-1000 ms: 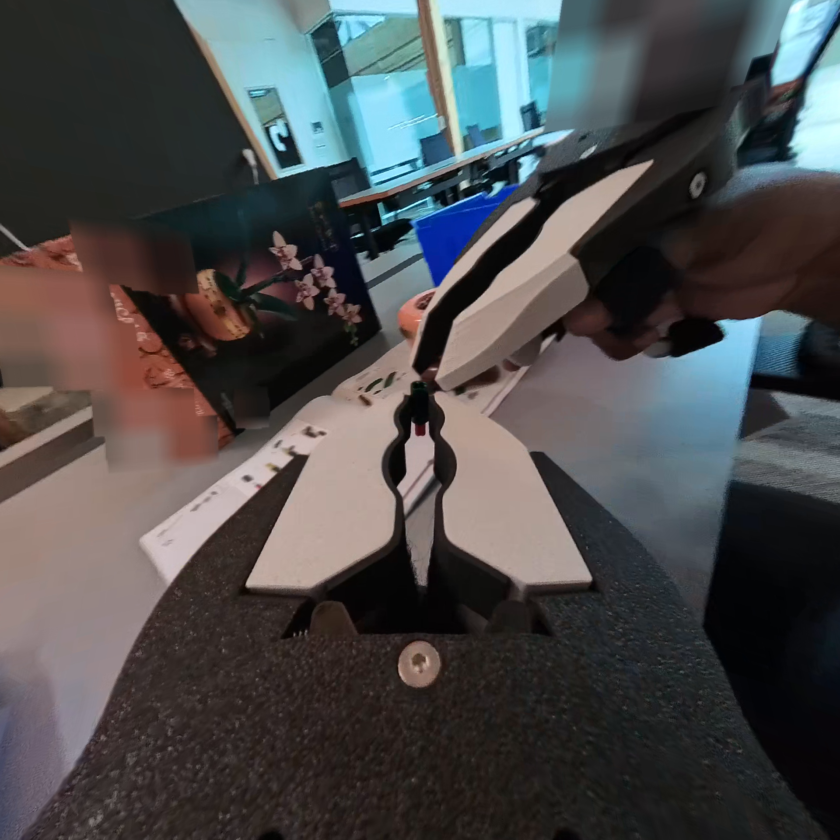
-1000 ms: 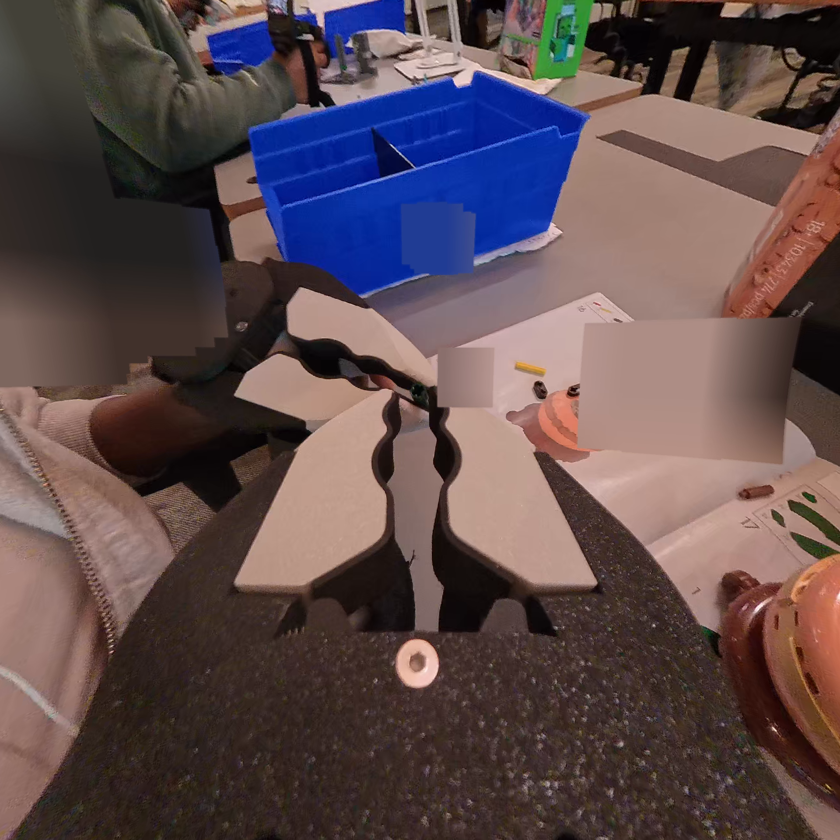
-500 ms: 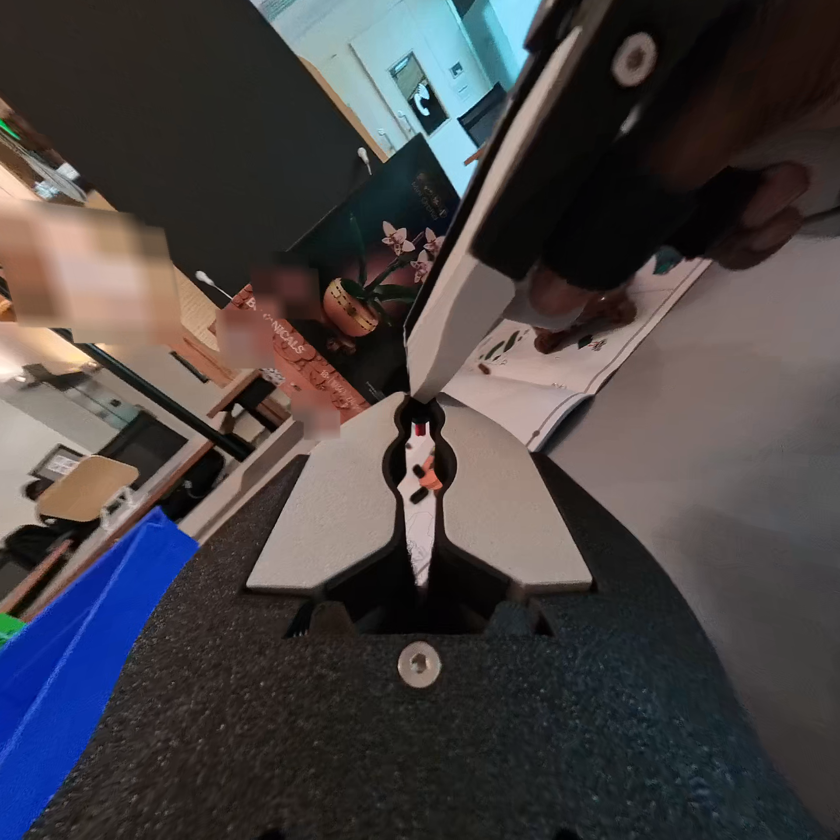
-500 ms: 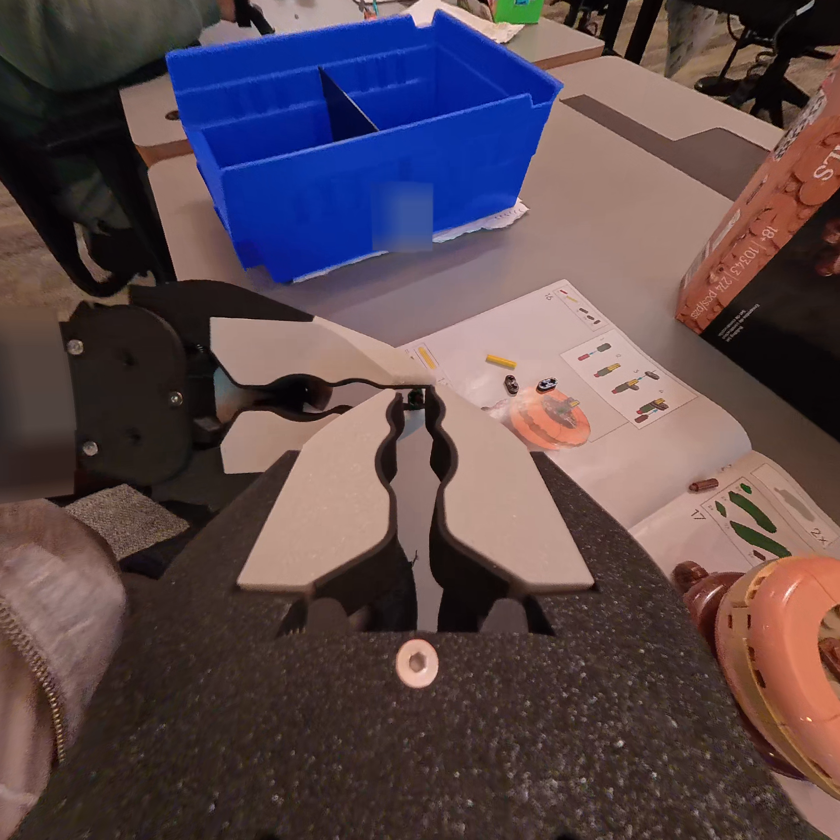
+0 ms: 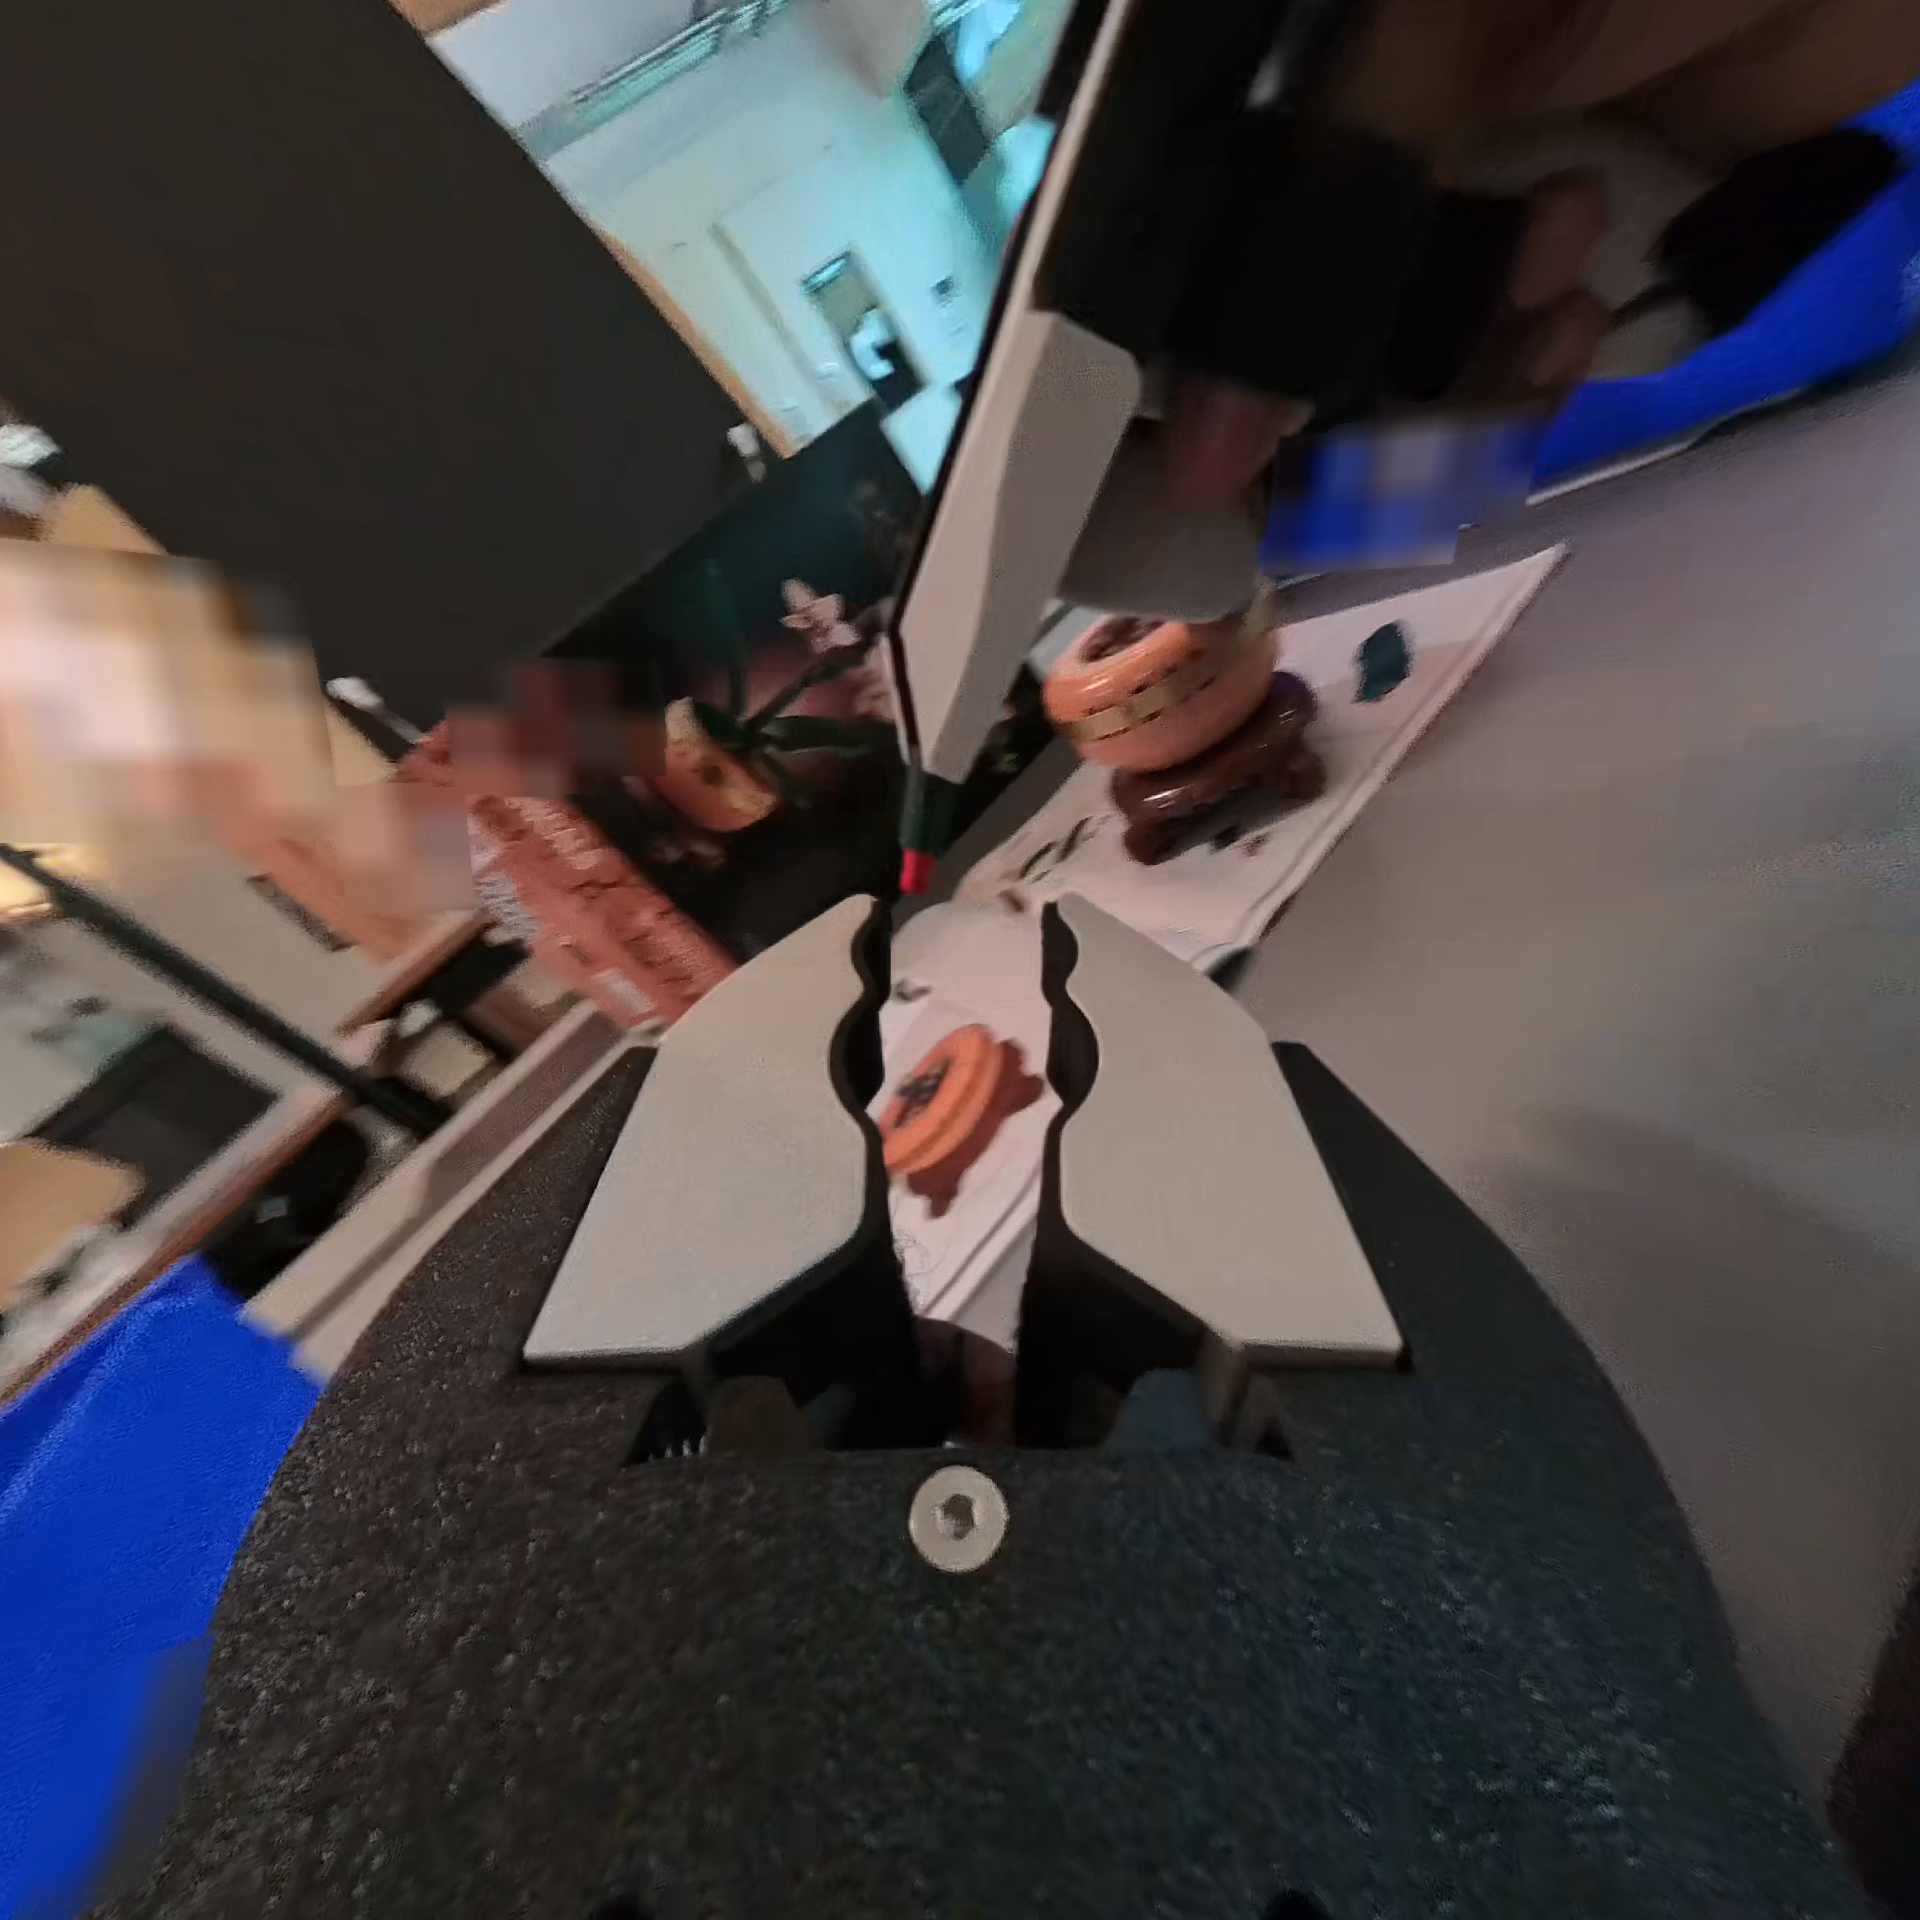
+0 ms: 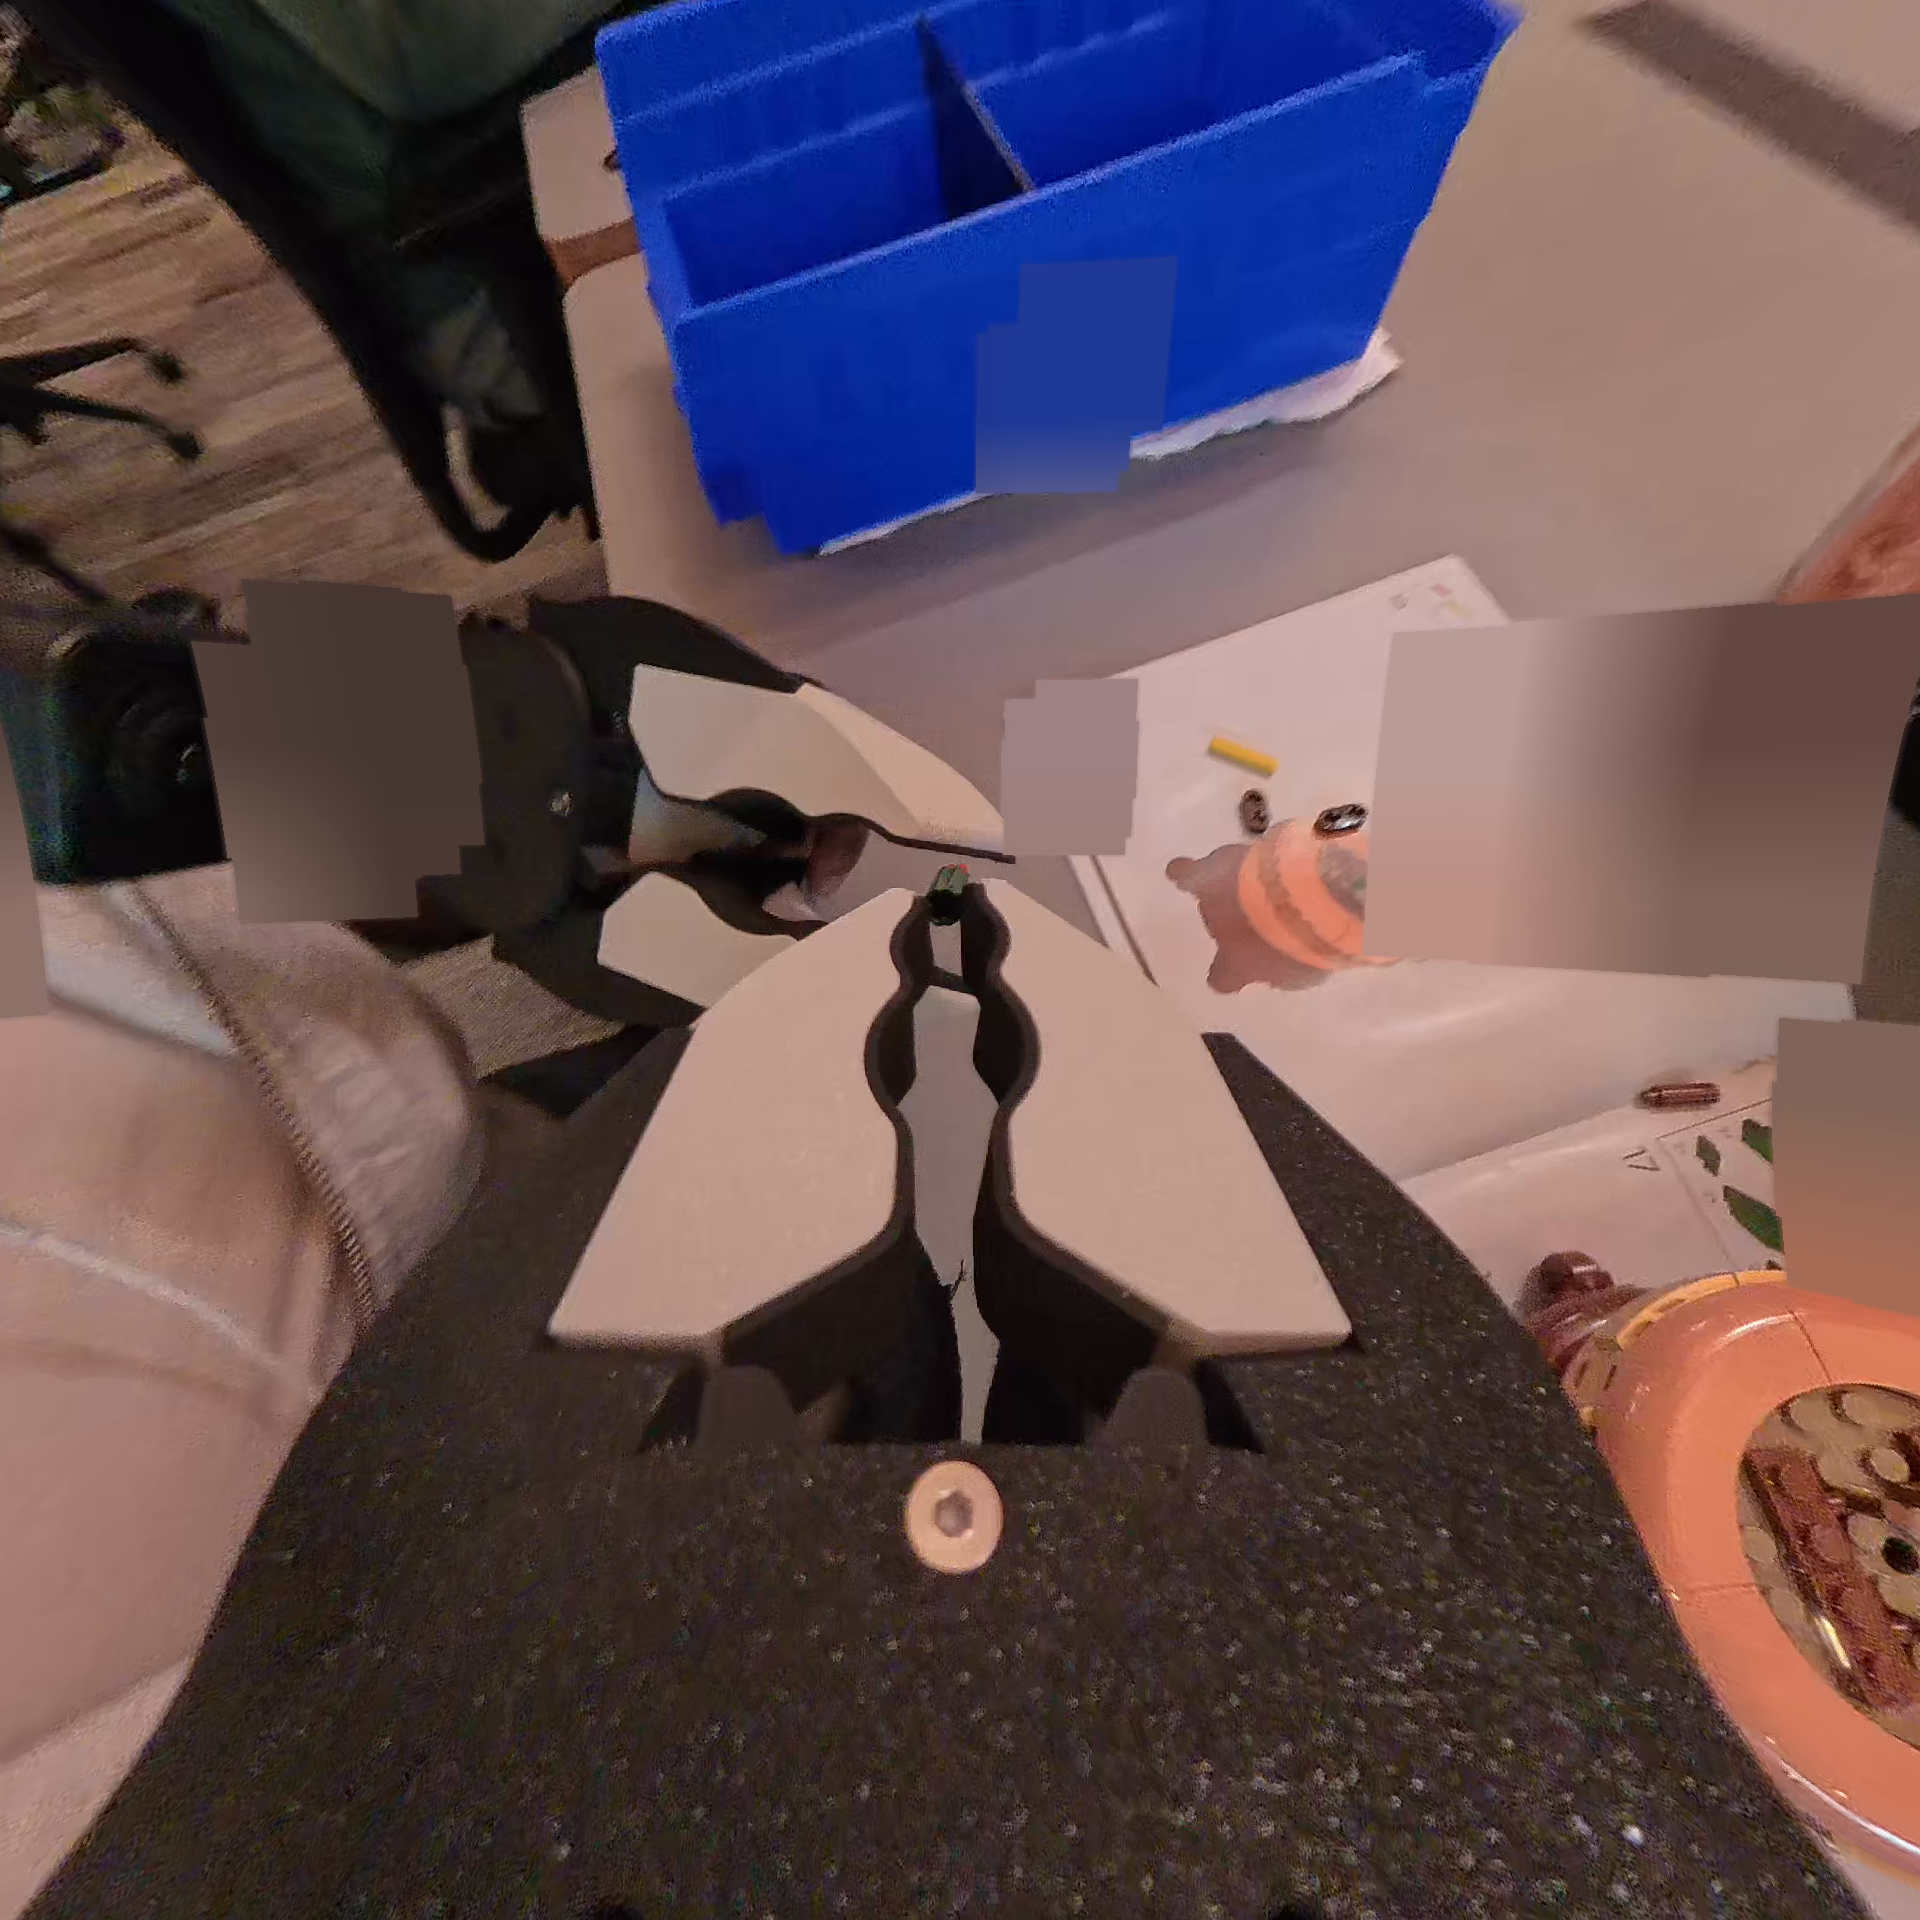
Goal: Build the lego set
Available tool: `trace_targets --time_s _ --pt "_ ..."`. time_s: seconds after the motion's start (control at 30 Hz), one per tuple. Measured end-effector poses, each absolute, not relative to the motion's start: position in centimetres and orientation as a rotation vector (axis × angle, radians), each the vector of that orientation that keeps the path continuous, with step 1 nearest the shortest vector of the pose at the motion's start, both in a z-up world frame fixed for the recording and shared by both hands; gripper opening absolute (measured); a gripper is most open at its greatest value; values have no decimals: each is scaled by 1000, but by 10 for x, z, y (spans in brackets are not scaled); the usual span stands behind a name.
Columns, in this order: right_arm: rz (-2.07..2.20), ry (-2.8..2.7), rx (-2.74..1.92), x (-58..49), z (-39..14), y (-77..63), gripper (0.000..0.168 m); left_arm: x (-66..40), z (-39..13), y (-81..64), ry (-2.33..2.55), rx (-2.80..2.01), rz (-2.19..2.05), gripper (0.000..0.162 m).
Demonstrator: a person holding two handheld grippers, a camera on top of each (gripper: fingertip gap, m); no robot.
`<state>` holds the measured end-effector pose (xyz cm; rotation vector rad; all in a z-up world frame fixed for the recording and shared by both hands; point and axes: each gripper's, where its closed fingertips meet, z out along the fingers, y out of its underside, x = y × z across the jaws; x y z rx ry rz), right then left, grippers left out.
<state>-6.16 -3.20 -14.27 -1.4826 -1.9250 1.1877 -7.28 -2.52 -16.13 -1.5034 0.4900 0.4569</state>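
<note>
The right gripper (image 6: 951, 904) pinches a small dark-green, red-tipped lego pin (image 6: 948, 891) at its fingertips; the left gripper (image 5: 961, 914) stands open just below it. Judging by this, keep a firm, steady pinch while carrying the pin to the build. Beneath: grey table (image 6: 1558, 343), blue bin (image 6: 1039, 260), instruction booklet (image 6: 1174, 831), peach pot (image 6: 1704, 1423).

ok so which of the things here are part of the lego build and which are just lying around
Part of the build:
- green-and-red piece in right gripper
- left gripper, open
- pink pot
- instruction booklet
- yellow piece

Lying around:
- blue bin
- set box
</note>
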Motion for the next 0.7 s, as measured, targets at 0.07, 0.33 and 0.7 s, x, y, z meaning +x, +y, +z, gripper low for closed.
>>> trace_targets --time_s 0.07,0.33,0.7 --pt "1172 -2045 -1513 -54 -145 -32 6 -66 -159 -26 473 -1485 359 27" --pt "954 -2295 -1477 -48 -155 -37 6 -52 -160 -26 502 -1478 266 18" --pt "874 -2351 -1427 -50 -156 -41 6 -50 -165 -26 478 -1527 152 5"
